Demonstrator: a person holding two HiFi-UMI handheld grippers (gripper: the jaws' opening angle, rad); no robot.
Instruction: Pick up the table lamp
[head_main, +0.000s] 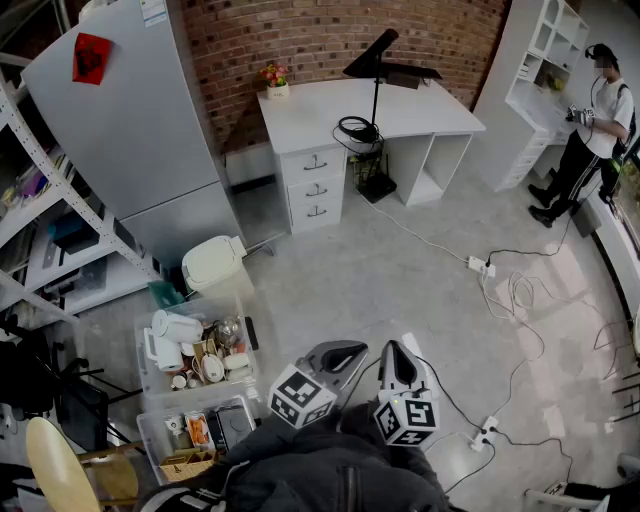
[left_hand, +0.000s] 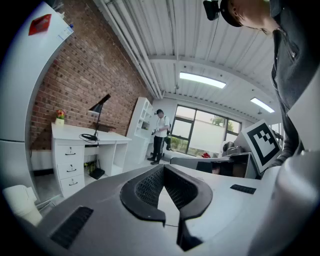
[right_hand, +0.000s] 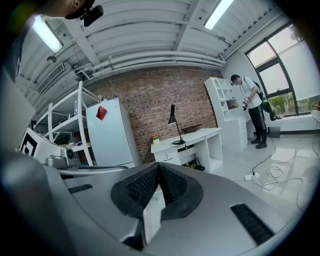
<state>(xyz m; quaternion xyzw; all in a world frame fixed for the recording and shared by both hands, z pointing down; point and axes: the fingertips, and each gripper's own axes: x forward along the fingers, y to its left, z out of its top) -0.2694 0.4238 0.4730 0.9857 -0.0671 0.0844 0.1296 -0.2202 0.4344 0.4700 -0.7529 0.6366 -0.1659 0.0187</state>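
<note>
The black table lamp (head_main: 375, 70) stands on the white desk (head_main: 430, 110) against the brick wall, far across the floor, with its cord coiled at the base. It is small and distant in the left gripper view (left_hand: 98, 118) and in the right gripper view (right_hand: 174, 124). My left gripper (head_main: 346, 352) and right gripper (head_main: 393, 349) are held side by side close to my body at the bottom of the head view. Both are aimed roughly toward the desk. The left gripper (left_hand: 163, 168) and the right gripper (right_hand: 159, 165) are both shut with nothing between their jaws.
A grey fridge (head_main: 130, 120) stands left of the desk, with a white bin (head_main: 213, 265) and clear crates of dishes (head_main: 195, 350) in front of it. Power strips and cables (head_main: 480, 266) trail over the floor at right. A person (head_main: 590, 130) stands by white shelves.
</note>
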